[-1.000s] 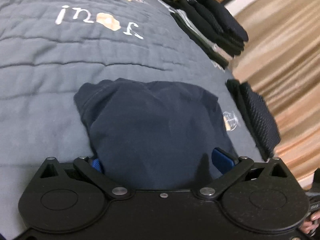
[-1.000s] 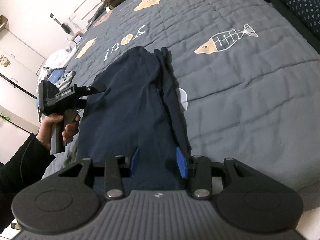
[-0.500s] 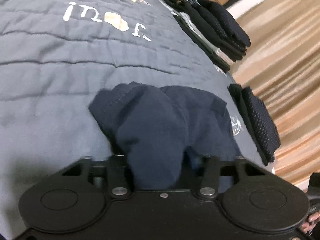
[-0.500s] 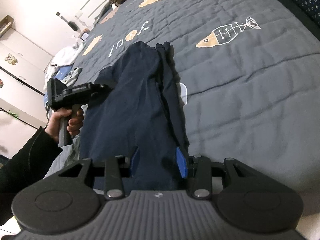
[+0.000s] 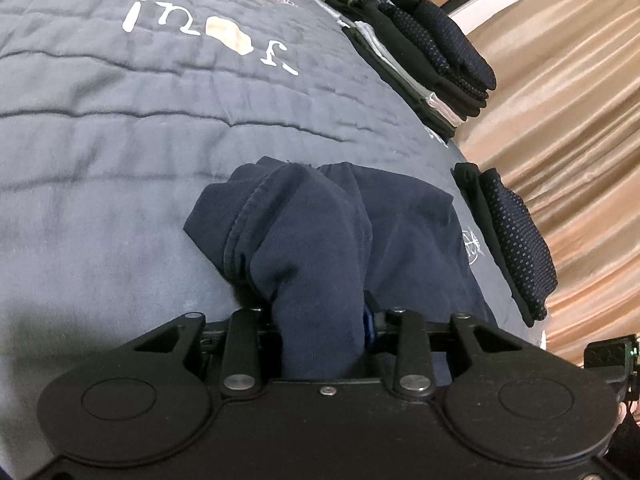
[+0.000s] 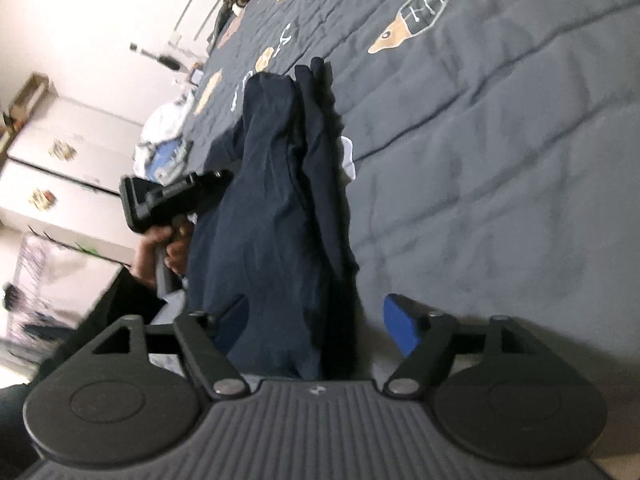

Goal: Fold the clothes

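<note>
- Left gripper (image 5: 320,320), bottom centre of the left view: jaws pinched tight on a bunched fold of the navy shirt (image 5: 316,248); a sliver of blue pad shows on the right side of the cloth.
- Shirt lies on the grey quilt (image 5: 100,152), mid-frame, with its gathered end lifted into the jaws and the rest spread toward the right.
- Quilt print, upper left of the left view: white letters plus a tan blob; upside down, not surely readable.
- Small white round emblem (image 5: 472,242) on the quilt just right of the shirt; text too small to read.
- Stack of folded clothes (image 5: 420,52) upper right; a dotted dark folded piece (image 5: 516,236) at the right edge by the tan curtain (image 5: 580,120).
- Right gripper (image 6: 316,320), bottom of the right view: jaws spread wide, gripping nothing; shirt (image 6: 276,216) hangs between them, blue right pad (image 6: 400,324) clear of the cloth.
- A hand (image 6: 160,240) mid-left holds the left gripper's handle.
- Fish drawing (image 6: 424,12) upper right on the quilt.
- No brand legible on either gripper.
</note>
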`<action>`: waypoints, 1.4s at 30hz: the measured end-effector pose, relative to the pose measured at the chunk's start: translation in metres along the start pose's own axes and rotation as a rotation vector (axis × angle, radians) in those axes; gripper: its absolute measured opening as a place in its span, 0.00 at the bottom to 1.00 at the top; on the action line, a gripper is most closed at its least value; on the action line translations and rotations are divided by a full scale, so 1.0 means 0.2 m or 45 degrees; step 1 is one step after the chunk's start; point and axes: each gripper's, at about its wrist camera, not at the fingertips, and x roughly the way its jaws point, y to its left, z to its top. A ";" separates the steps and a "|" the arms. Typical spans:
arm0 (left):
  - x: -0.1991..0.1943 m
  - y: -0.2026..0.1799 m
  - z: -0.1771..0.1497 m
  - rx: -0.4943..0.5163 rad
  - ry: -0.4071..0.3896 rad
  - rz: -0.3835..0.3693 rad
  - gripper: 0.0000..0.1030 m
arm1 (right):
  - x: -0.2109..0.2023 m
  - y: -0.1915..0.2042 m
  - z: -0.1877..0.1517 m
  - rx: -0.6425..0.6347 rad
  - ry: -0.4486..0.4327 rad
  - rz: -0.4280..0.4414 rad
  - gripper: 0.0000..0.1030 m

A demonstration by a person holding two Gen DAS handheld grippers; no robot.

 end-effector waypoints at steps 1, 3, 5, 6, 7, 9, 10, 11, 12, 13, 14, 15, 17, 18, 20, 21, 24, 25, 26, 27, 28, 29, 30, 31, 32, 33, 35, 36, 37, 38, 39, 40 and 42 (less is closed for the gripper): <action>0.00 0.00 0.00 0.000 0.000 0.001 0.33 | 0.01 -0.01 0.00 0.009 0.001 0.030 0.79; 0.00 0.00 0.00 -0.001 -0.001 0.002 0.33 | 0.03 -0.02 0.01 0.016 0.011 0.070 0.84; 0.00 0.00 0.00 0.000 -0.002 0.002 0.33 | 0.07 -0.01 0.02 0.000 0.035 0.078 0.89; 0.00 0.00 0.00 0.001 -0.003 0.003 0.33 | 0.08 -0.01 0.02 -0.015 0.049 0.076 0.92; 0.00 0.00 0.00 0.000 -0.003 0.002 0.33 | 0.10 -0.01 0.03 -0.022 0.057 0.078 0.93; 0.01 0.00 0.00 0.001 -0.005 0.001 0.33 | 0.12 -0.02 0.04 -0.025 0.071 0.090 0.96; 0.01 0.00 0.00 0.001 -0.006 0.001 0.33 | 0.13 -0.02 0.05 -0.024 0.078 0.096 0.97; 0.01 0.00 -0.01 0.002 -0.007 0.000 0.33 | 0.13 -0.02 0.06 -0.015 0.081 0.107 0.98; 0.01 0.00 -0.01 0.002 -0.008 -0.001 0.33 | 0.14 -0.02 0.06 -0.006 0.085 0.119 1.00; 0.01 0.01 -0.01 0.001 -0.009 -0.002 0.33 | 0.15 -0.01 0.07 -0.008 0.097 0.133 1.00; 0.01 0.01 -0.01 0.001 -0.010 -0.002 0.33 | 0.16 0.01 0.07 -0.018 0.114 0.153 1.00; 0.01 0.01 -0.01 0.000 -0.012 -0.003 0.33 | 0.18 0.03 0.07 -0.020 0.145 0.206 0.99; 0.01 0.01 -0.01 -0.003 -0.016 -0.005 0.33 | 0.21 0.06 0.06 -0.047 0.183 0.237 1.00; 0.01 0.01 -0.01 -0.004 -0.017 -0.005 0.33 | 0.23 0.06 0.06 -0.072 0.195 0.220 0.98; 0.01 0.00 -0.01 -0.003 -0.016 -0.002 0.34 | 0.25 0.06 0.06 -0.121 0.219 0.185 0.97; 0.01 0.00 -0.01 -0.001 -0.014 0.000 0.34 | 0.25 0.05 0.06 -0.100 0.213 0.195 0.96; 0.01 0.00 -0.01 0.002 -0.010 0.001 0.34 | 0.24 0.00 0.08 -0.026 0.188 0.232 0.96; 0.01 0.00 -0.01 0.002 -0.009 -0.001 0.34 | 0.25 0.02 0.08 -0.032 0.198 0.233 0.98; 0.01 0.00 -0.01 0.002 -0.008 -0.002 0.34 | 0.28 0.04 0.08 -0.041 0.208 0.232 0.98; 0.01 0.01 -0.01 0.001 -0.010 -0.003 0.34 | 0.30 0.05 0.09 -0.051 0.219 0.231 0.98; 0.01 0.01 -0.01 0.000 -0.012 -0.005 0.34 | 0.32 0.07 0.09 -0.060 0.230 0.230 0.98; 0.00 0.01 -0.01 -0.001 -0.015 -0.006 0.34 | 0.34 0.09 0.09 -0.070 0.241 0.229 0.98; 0.01 0.01 -0.01 -0.001 -0.016 -0.007 0.34 | 0.36 0.10 0.09 -0.079 0.252 0.228 0.98; 0.01 0.01 -0.01 -0.002 -0.018 -0.009 0.34 | 0.38 0.12 0.10 -0.088 0.263 0.227 0.97; 0.01 0.01 -0.01 -0.002 -0.019 -0.010 0.34 | 0.39 0.12 0.10 -0.102 0.265 0.221 0.95; 0.01 0.01 -0.01 -0.002 -0.020 -0.011 0.34 | 0.37 0.11 0.09 -0.117 0.259 0.218 0.88; 0.01 0.01 -0.02 -0.001 -0.027 -0.014 0.34 | 0.35 0.08 0.09 -0.092 0.236 0.164 0.59; 0.01 0.02 -0.02 -0.004 -0.032 -0.019 0.34 | 0.35 0.07 0.08 -0.078 0.224 0.137 0.31; 0.01 0.02 -0.02 -0.007 -0.037 -0.021 0.34 | 0.34 0.05 0.08 -0.064 0.212 0.109 0.27; 0.00 0.01 -0.02 -0.008 -0.041 -0.017 0.34 | 0.33 0.04 0.07 -0.050 0.200 0.082 0.26; 0.00 0.01 -0.02 -0.006 -0.044 -0.011 0.33 | 0.33 0.04 0.07 -0.039 0.192 0.085 0.26; 0.00 0.00 -0.02 -0.004 -0.048 -0.004 0.33 | 0.33 0.04 0.06 -0.029 0.183 0.091 0.26; 0.00 -0.02 -0.02 0.018 -0.047 0.017 0.33 | 0.34 0.04 0.05 -0.008 0.167 0.104 0.28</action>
